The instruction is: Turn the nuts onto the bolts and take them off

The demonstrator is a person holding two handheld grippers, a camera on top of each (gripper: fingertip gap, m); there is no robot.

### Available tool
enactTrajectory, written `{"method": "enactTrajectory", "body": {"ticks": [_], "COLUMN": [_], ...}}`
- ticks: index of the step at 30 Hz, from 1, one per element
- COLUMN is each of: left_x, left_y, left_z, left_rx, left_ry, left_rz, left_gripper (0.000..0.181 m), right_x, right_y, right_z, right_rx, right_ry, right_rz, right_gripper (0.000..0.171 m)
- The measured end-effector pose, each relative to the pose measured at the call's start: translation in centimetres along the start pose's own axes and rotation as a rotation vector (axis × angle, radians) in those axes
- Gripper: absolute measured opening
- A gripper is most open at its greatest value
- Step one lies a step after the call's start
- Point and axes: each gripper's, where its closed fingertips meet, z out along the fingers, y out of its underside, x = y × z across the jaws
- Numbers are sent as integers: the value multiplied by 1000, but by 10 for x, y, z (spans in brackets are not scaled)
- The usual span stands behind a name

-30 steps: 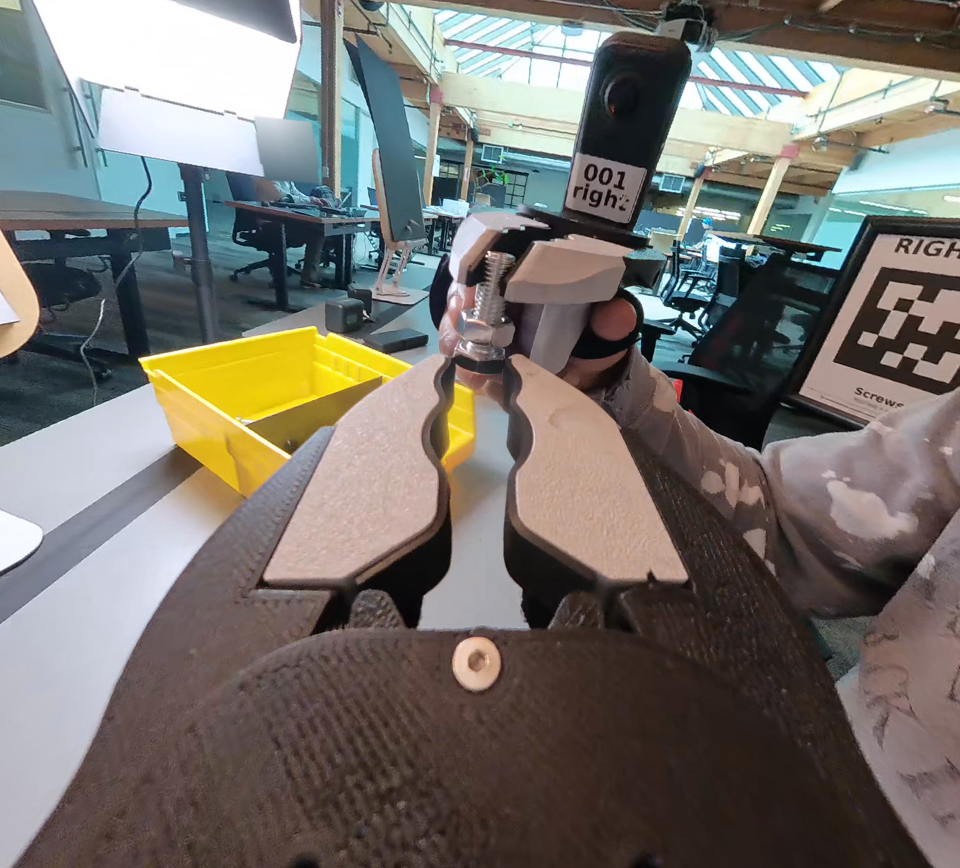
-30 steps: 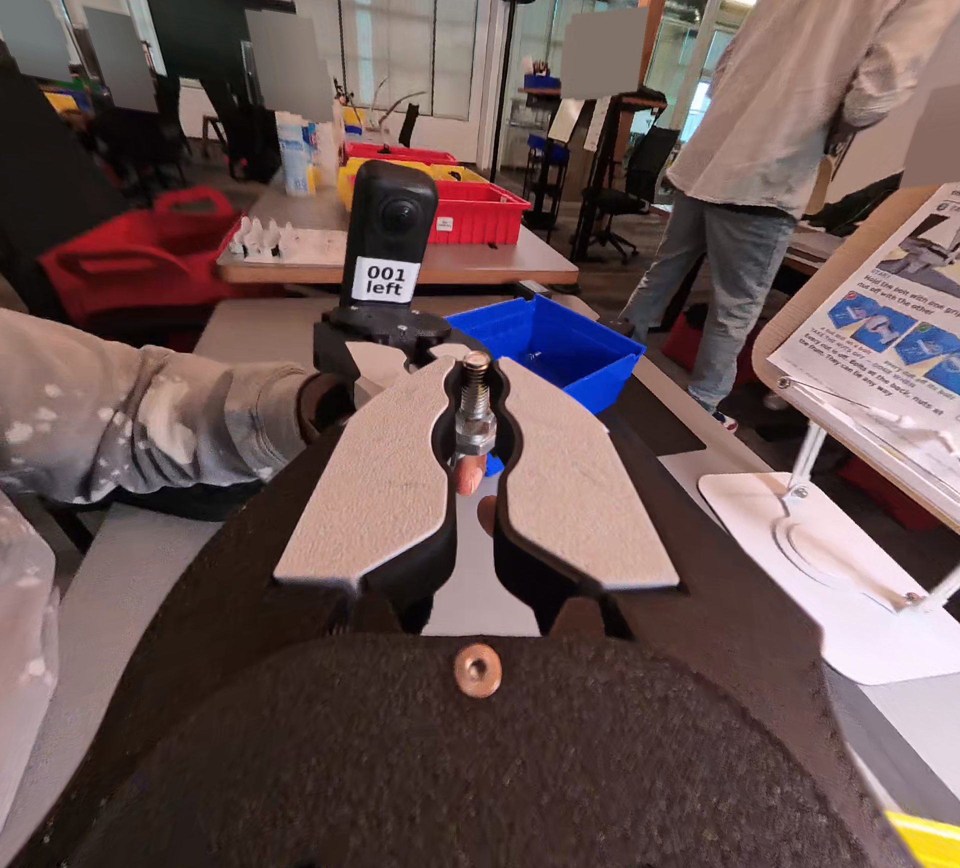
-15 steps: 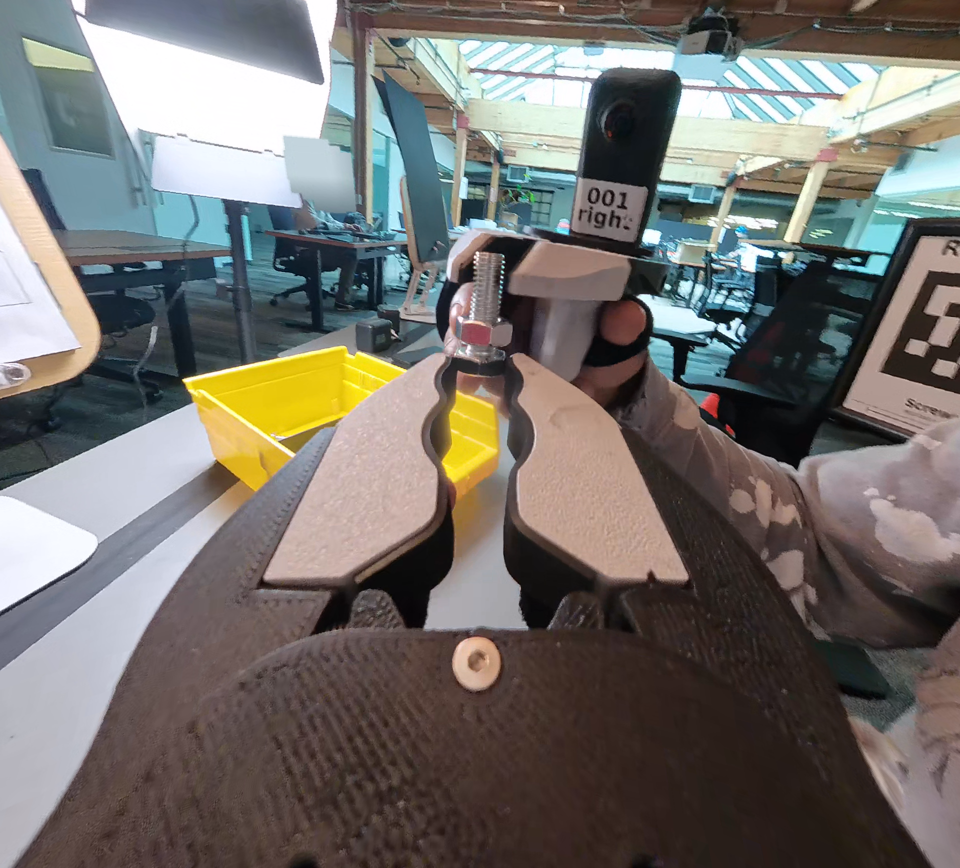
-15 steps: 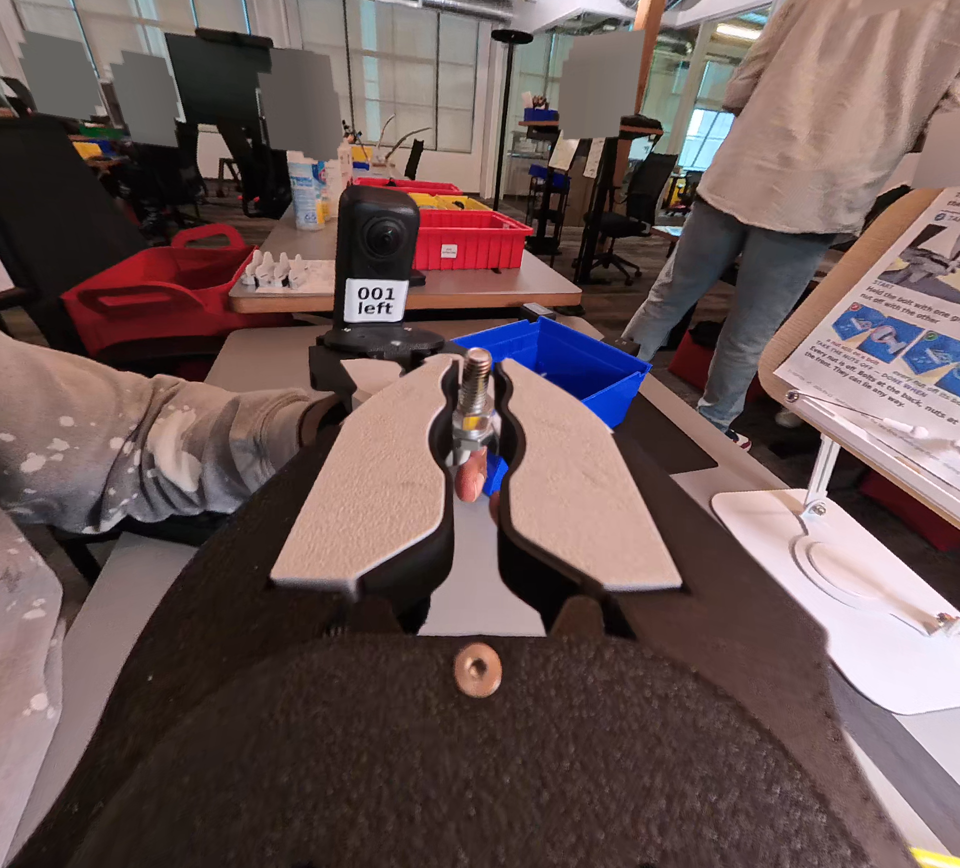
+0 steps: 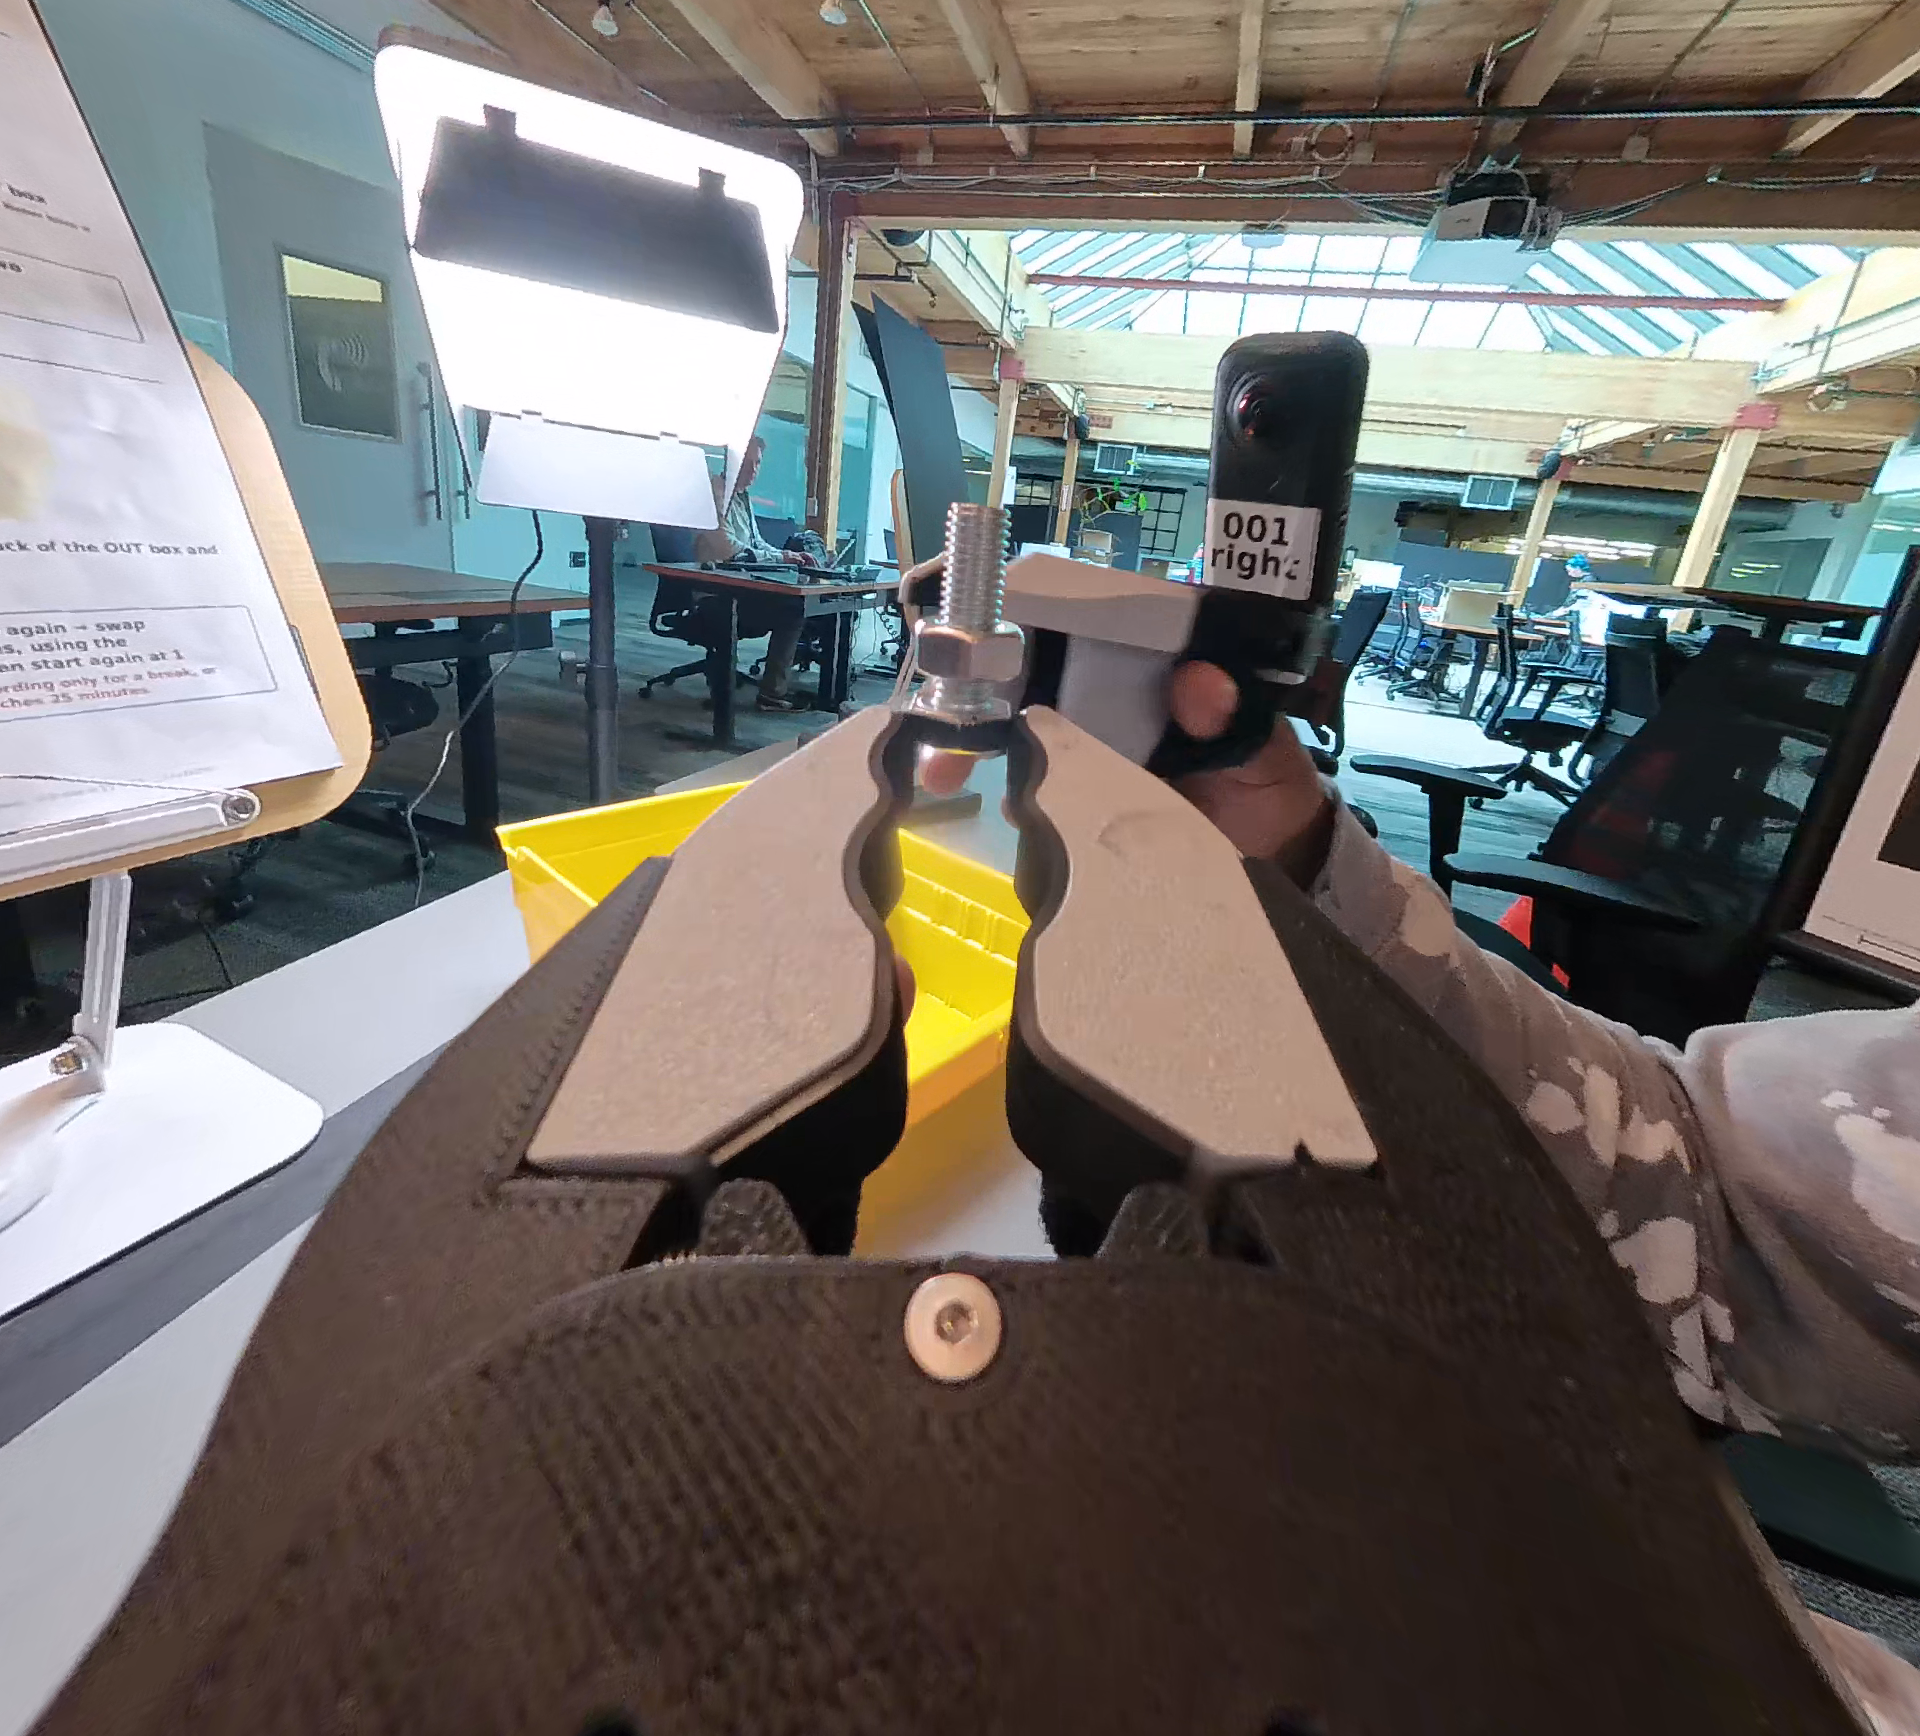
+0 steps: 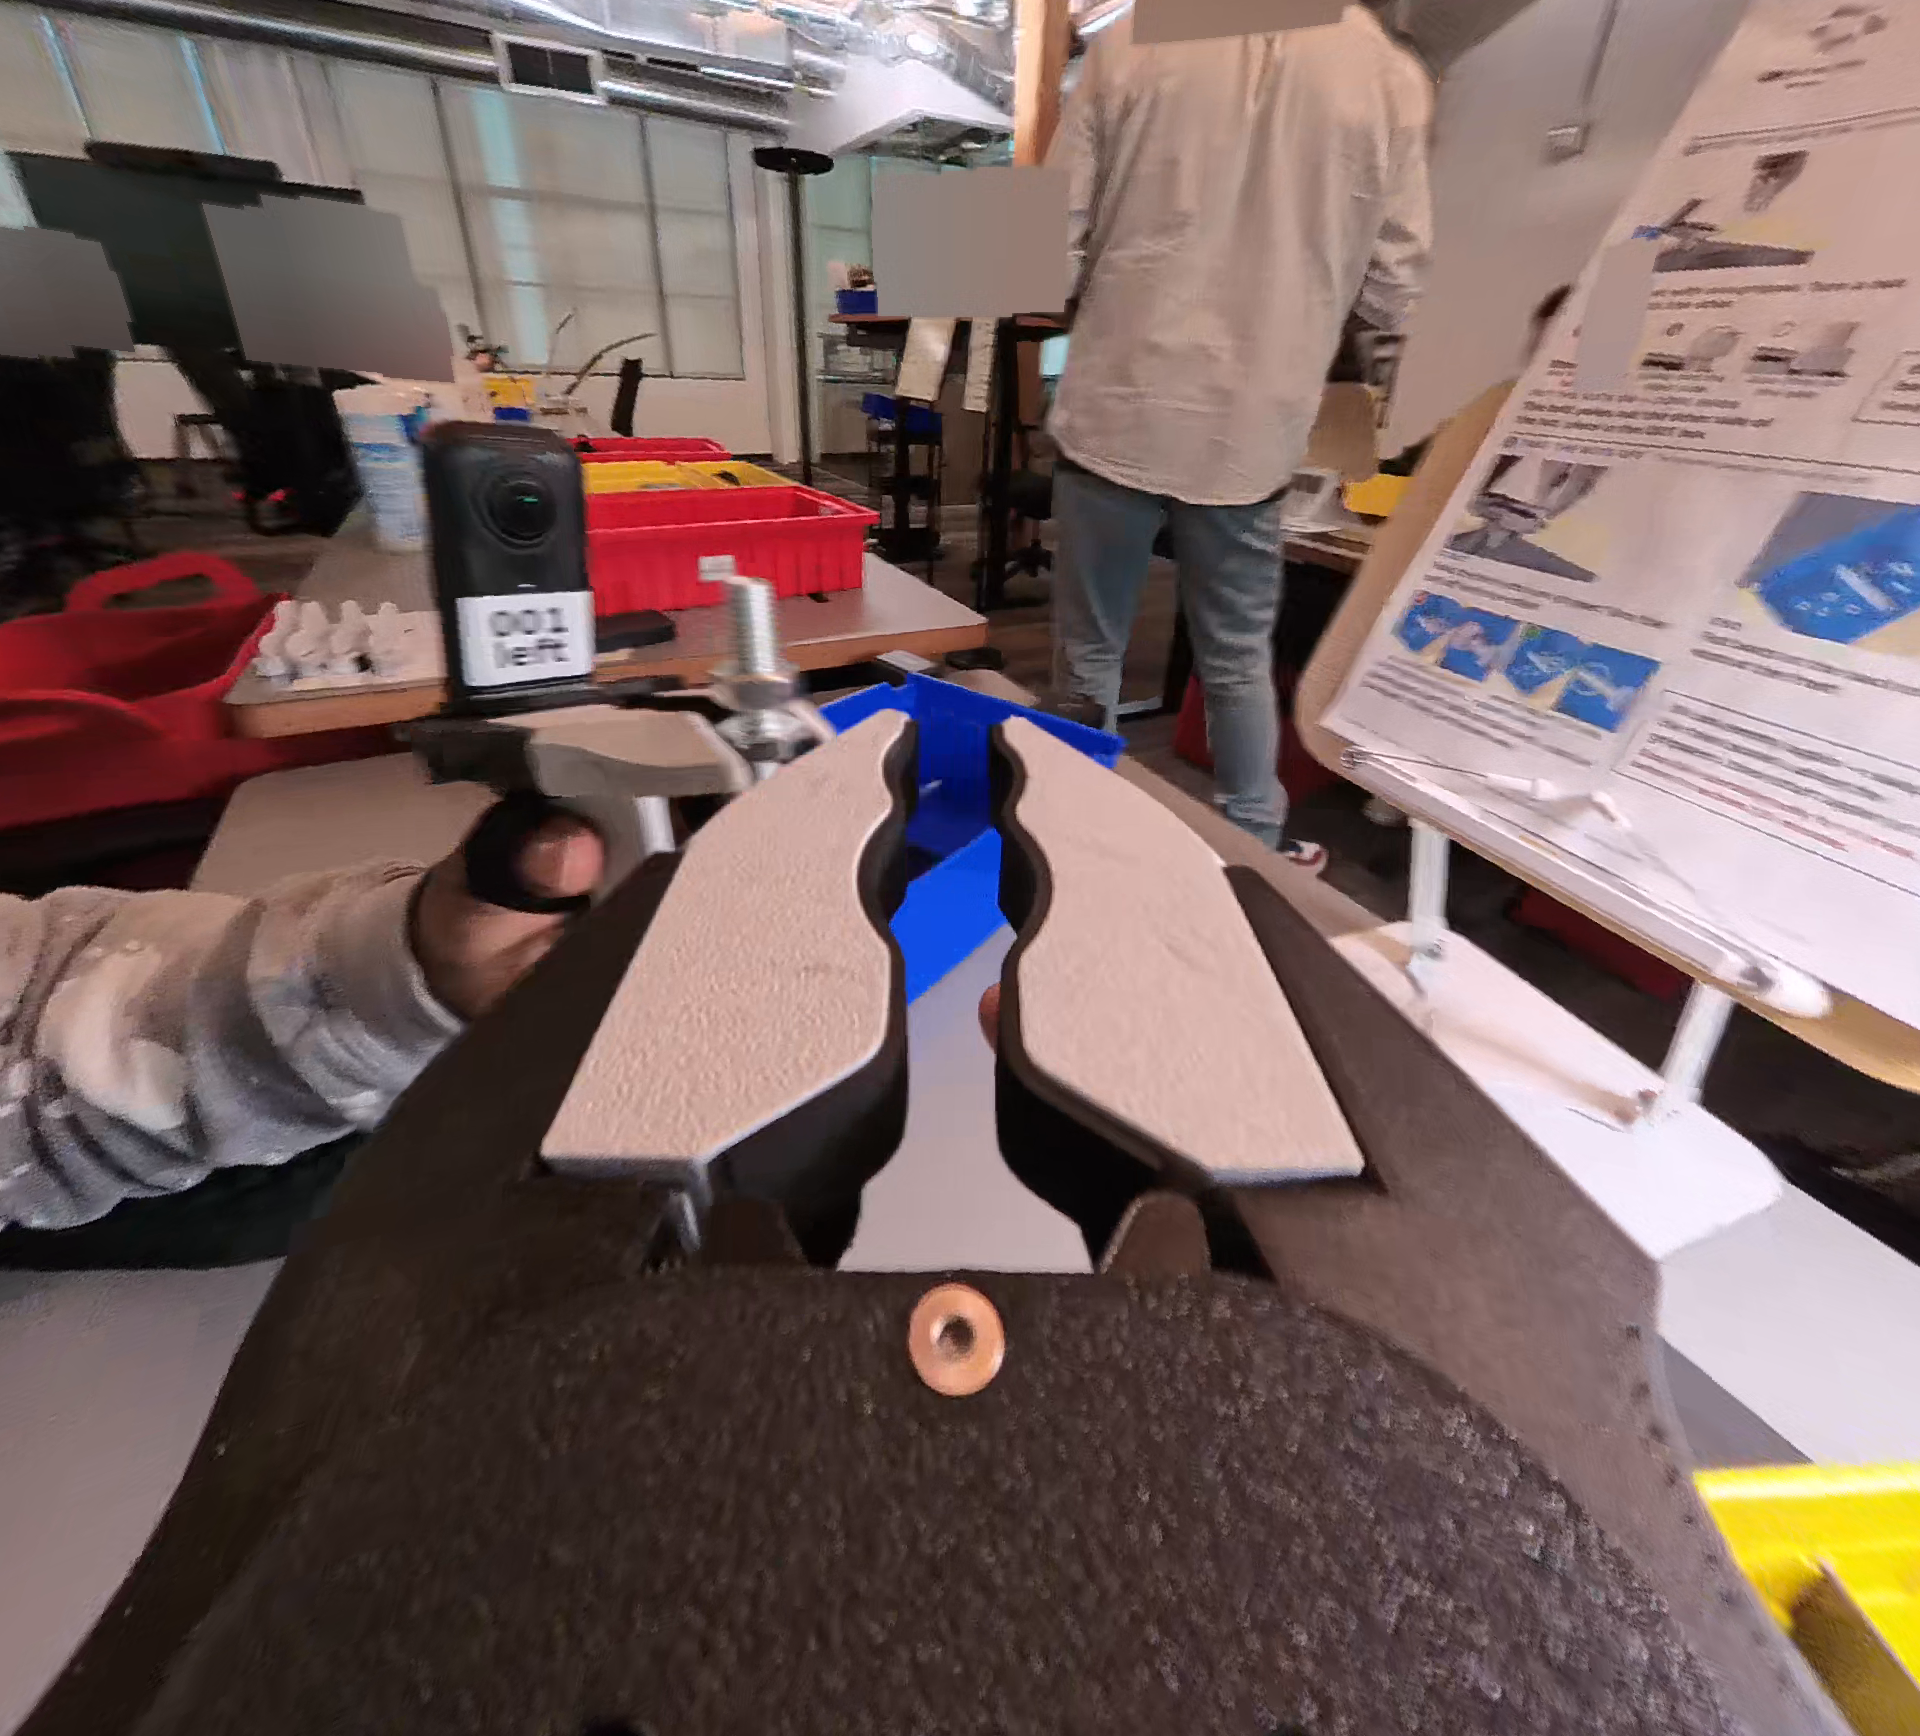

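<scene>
A silver bolt (image 5: 975, 564) stands upright with a hex nut (image 5: 971, 652) threaded low on it, close above the head. My left gripper (image 5: 958, 736) is shut on the bolt's head and holds it in the air above the table. In the right wrist view the bolt (image 6: 750, 621) and the left gripper (image 6: 764, 736) sit left of my right gripper (image 6: 956, 736). The right gripper's jaws stand slightly apart with nothing between them. One of its grey fingers (image 5: 1091, 621) shows just right of the bolt in the left wrist view.
A yellow bin (image 5: 623, 865) stands on the grey table behind the left gripper. A blue bin (image 6: 1060, 736) stands beyond the right gripper. An instruction board on a white stand (image 6: 1662, 543) is at the right. A person (image 6: 1226, 284) stands behind the table. The left gripper's tips are roughly 5 cm from the right gripper's.
My right gripper has let go of the nut and swung to the right, off the bolt. My left gripper still holds the bolt and has tilted upward.
</scene>
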Motion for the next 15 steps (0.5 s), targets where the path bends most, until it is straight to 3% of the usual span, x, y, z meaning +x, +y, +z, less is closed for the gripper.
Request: {"method": "enactTrajectory", "body": {"ticks": [4,7,9,11,15], "left_x": [0,1,0,0,1], "left_y": [10,7,0,-3,2], "left_z": [4,3,-1,-2,0], "left_rx": [-24,-19,5,7,-4], "left_ry": [-3,-13,4,-6,-5], "left_rz": [-2,11,-7,14,11], "left_gripper": [18,18,18,18,18], "right_x": [-36,-31,-5,8,-16], "right_y": [8,8,4,2,-5], "right_z": [19,20,13,4,9], "right_rx": [-33,-18,-4,10,42], "right_ry": [-124,-95,32,91,-34], "right_rz": [14,13,33,-9,44], "right_gripper": [30,31,4,6,20]}}
